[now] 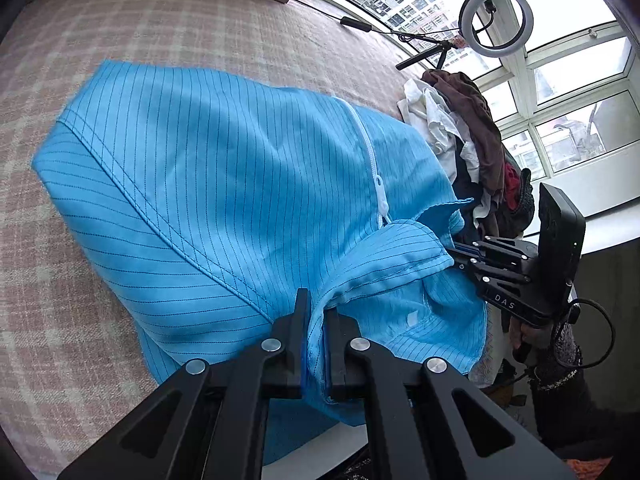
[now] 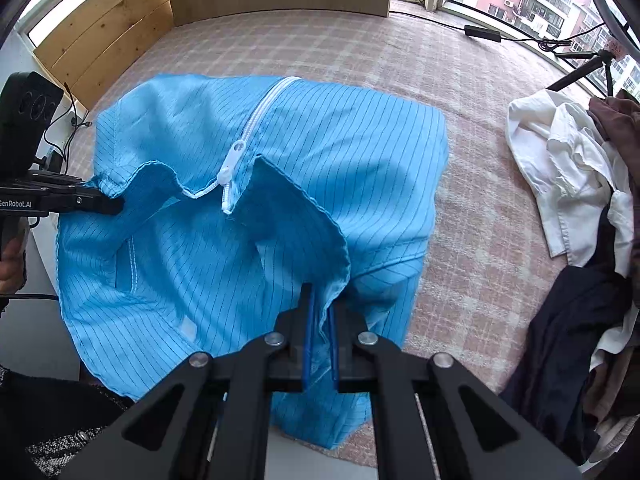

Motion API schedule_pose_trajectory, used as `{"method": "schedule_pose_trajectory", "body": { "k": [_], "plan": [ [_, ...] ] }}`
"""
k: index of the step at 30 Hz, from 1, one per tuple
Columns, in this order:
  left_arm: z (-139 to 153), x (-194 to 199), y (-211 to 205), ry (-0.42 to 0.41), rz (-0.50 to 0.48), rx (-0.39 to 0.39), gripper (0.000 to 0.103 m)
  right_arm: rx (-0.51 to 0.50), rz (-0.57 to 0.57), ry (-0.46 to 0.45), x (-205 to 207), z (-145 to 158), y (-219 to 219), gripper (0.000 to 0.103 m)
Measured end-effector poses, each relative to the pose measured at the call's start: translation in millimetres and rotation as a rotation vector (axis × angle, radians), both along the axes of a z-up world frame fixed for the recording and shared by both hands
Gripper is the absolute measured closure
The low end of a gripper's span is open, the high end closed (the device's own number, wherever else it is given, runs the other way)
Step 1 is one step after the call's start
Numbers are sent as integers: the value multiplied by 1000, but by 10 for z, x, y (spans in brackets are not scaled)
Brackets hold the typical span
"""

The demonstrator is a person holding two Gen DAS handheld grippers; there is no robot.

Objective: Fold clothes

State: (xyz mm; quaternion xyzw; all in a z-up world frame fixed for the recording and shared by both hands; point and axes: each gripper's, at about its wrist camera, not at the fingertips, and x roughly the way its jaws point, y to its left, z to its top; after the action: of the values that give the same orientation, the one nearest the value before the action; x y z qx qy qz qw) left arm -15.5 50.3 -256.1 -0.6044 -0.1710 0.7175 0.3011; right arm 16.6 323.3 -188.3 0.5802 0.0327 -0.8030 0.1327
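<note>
- two pairs of tongs are in our hands, and each is clamped on cloth near the collar of the blue garment (image 1: pixel 224 184).
- our left gripper (image 1: pixel 318 320) has its jaws nearly together, with a fold of the striped blue fabric pinched between the blue pads.
- our right gripper (image 2: pixel 320 312) is likewise nearly closed, a gathered edge of the collar flap caught between its pads.
- from the right wrist view we see the left gripper at the far left, its black tips biting the other side of the neckline.
- the garment lies spread over the pink checked cover (image 2: pixel 460 240), its white zipper (image 2: pixel 256 120) running away from us, the puller (image 2: pixel 232 160) resting near the open neck.
- beside it on the right, apart from the blue cloth, sits a pile of other clothes (image 2: pixel 568 168): white, brown and dark pieces.
- beyond the pile we see a ring light (image 1: pixel 496 20) before the windows.
</note>
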Motion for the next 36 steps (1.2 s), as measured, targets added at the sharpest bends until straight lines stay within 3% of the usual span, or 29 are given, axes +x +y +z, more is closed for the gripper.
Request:
{"method": "schedule_pose_trajectory", "body": {
  "k": [5, 9, 12, 14, 20, 26, 29, 36],
  "plan": [
    [30, -37, -48, -32, 14, 66, 99, -84, -42, -22, 8, -19, 68, 96],
    [178, -71, -14, -33, 16, 119, 99, -364, -101, -76, 13, 48, 270, 96],
    [187, -144, 11, -40, 24, 115, 93, -391, -135, -81, 17, 45, 356, 96],
    [146, -213, 29, -41, 28, 79, 82, -379, -146, -99, 3, -38, 409, 96],
    [48, -294, -101, -24, 47, 1, 82, -365, -146, -147, -35, -223, 405, 96],
    [285, 31, -355, -12, 95, -58, 80, -173, -30, -120, -12, -145, 158, 95],
    [433, 324, -291, -28, 135, -21, 70, -110, 61, -114, -45, -85, -1, 94],
    [447, 941, 210, -97, 250, 40, 70, -115, 192, -132, -86, -159, 7, 94]
  ]
}}
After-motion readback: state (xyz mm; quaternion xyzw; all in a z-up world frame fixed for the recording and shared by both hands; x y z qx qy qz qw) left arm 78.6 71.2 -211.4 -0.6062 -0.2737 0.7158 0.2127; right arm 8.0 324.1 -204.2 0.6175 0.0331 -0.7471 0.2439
